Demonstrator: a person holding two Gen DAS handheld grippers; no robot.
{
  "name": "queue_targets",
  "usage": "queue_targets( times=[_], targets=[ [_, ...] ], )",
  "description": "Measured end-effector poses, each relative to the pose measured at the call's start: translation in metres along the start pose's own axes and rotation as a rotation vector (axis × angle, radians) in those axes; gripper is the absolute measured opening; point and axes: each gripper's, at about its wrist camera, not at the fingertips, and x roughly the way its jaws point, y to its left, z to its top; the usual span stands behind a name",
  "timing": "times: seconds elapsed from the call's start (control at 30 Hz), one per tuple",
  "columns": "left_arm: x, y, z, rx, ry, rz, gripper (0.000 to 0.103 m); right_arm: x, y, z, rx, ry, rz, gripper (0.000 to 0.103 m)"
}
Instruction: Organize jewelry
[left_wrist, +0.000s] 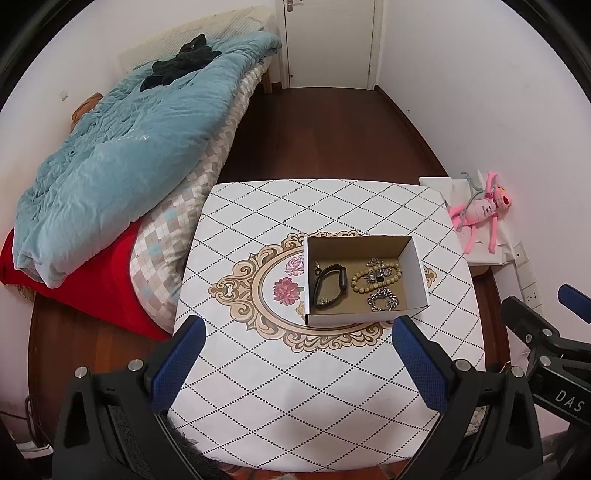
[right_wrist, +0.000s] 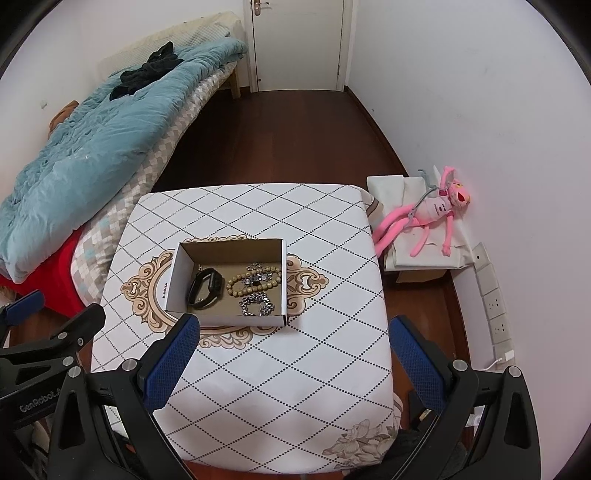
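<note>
Covering the table (right_wrist: 258, 387) is a diamond-patterned cloth, and at its centre sits an open cardboard box (right_wrist: 173, 273) (long axis running 9 to 3 o'clock). Inside, a black band (right_wrist: 207, 288) lies at 9 o'clock, a beaded bracelet (right_wrist: 236, 290) in the middle, a silver chain (right_wrist: 256, 306) at 5 o'clock. Left gripper (left_wrist: 297, 341) and right gripper (right_wrist: 291, 339) hover with fingers spread wide, holding nothing.

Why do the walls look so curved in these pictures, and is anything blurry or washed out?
Left wrist view: fisheye bending bows the walls and darkens the corners; the box and its jewelry stay sharp. Right wrist view: same curving; the wall beside the pink toy looks bright but not blown out; shadows on the table are soft.
</note>
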Motion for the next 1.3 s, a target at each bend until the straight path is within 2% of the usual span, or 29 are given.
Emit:
queue_targets(
  times=[1.3],
  targets=[
    [-0.0012, 0.0003, 0.0005, -0.003, -0.002, -0.008, 0.103, 0.0044, 0.0004, -0.0024, -0.001, 0.014, -0.008, 0.103]
  ],
)
